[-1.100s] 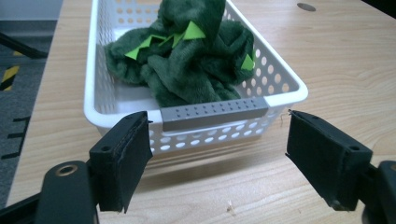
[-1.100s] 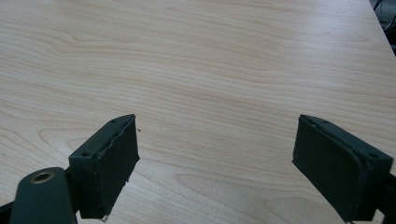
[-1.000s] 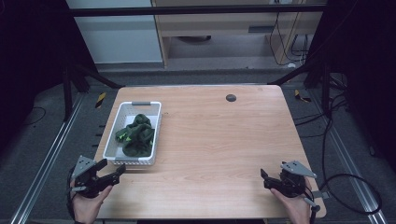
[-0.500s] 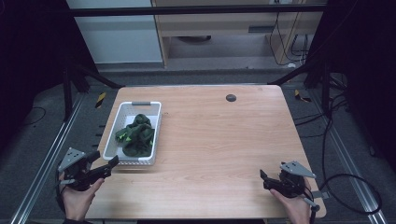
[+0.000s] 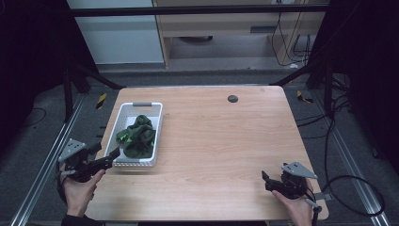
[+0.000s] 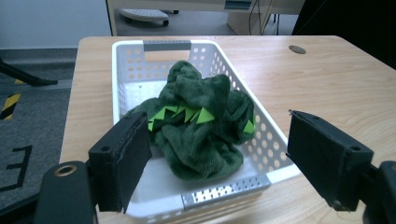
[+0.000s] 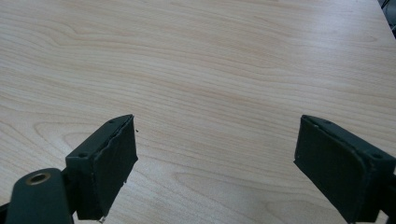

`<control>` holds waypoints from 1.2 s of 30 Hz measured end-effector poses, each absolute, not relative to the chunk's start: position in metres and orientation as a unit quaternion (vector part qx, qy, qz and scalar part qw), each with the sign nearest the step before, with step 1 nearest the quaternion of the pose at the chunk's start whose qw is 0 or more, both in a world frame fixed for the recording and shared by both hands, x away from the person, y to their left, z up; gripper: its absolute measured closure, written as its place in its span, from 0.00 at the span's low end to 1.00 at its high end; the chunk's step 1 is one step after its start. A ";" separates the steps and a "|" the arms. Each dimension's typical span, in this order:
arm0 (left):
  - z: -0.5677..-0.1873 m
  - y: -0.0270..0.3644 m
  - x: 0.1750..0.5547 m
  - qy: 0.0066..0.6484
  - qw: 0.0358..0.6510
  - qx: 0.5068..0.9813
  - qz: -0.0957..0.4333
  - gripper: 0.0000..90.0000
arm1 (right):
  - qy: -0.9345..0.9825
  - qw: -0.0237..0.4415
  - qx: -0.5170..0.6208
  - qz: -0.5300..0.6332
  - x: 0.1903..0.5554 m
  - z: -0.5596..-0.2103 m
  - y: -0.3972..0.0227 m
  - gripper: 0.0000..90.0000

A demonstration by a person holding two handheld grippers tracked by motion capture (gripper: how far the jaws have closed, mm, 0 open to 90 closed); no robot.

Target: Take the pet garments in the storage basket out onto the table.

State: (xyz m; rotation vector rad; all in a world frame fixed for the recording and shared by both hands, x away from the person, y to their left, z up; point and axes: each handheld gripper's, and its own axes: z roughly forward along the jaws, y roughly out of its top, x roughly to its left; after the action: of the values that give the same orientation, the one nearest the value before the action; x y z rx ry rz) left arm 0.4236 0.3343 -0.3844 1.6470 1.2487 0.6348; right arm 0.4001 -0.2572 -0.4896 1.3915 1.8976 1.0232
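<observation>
My left claw (image 5: 112, 154) hangs at the bench's near left corner, jaws spread wide and holding nothing, pointed at the near end of the white basket (image 6: 224, 189). Straight ahead, inside that basket, lies the green plush toy (image 6: 201, 123), bunched up, its length running along the basket toward the far edge. My right claw (image 5: 264, 180) rests near the near right corner, also spread and empty, well apart from the toy. The left is plainly nearer.

Looks like a lab: wooden table (image 5: 226, 141) framed by aluminium rails (image 5: 42, 165), loose cables (image 5: 348, 183) lower right, hazard tape (image 5: 101, 100) on grey floor.
</observation>
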 end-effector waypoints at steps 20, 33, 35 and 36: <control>-0.377 0.327 0.459 0.513 0.460 0.678 0.257 0.23 | 0.711 0.281 0.518 0.382 0.401 -0.491 -0.258 0.14; -0.383 0.316 0.487 0.516 0.430 0.698 0.250 0.23 | 0.713 0.275 0.518 0.384 0.403 -0.491 -0.258 0.13; -0.383 0.314 0.492 0.514 0.422 0.704 0.248 0.23 | 0.715 0.273 0.518 0.383 0.403 -0.492 -0.259 0.13; -0.384 0.312 0.494 0.514 0.417 0.708 0.247 0.23 | 0.715 0.272 0.518 0.383 0.404 -0.492 -0.259 0.13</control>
State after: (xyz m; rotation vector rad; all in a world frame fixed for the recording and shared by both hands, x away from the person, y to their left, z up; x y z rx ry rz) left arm 0.4940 0.3122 -0.3837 1.7773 1.2897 0.6198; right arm 0.4035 -0.2590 -0.4921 1.3955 1.9255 1.0302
